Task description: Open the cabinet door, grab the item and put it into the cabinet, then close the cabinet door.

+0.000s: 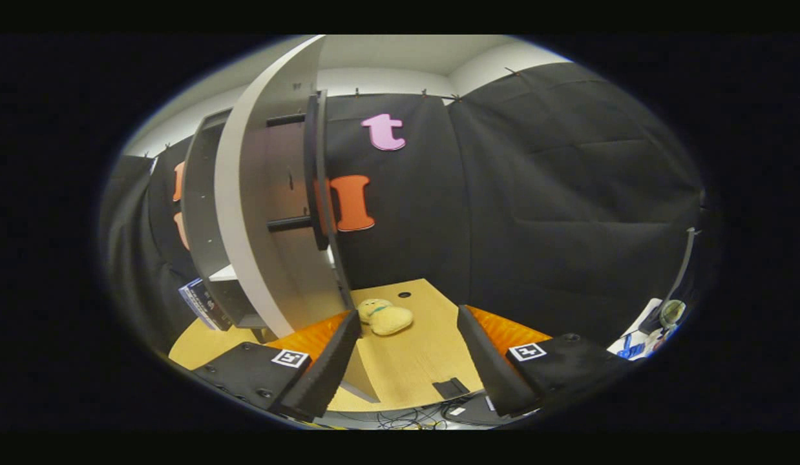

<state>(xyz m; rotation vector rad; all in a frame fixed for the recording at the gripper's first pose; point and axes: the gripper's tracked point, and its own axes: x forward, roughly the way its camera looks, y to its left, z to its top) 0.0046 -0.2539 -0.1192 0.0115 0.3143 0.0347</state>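
While the door stands open, the tongs, wide and empty, face the toy lying crosswise just ahead, near the bench's far edge.

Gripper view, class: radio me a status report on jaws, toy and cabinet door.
Gripper open, jaws apart, holding nothing. Plush toy on the table, just ahead. Cabinet door already swung open, standing beside the toy.
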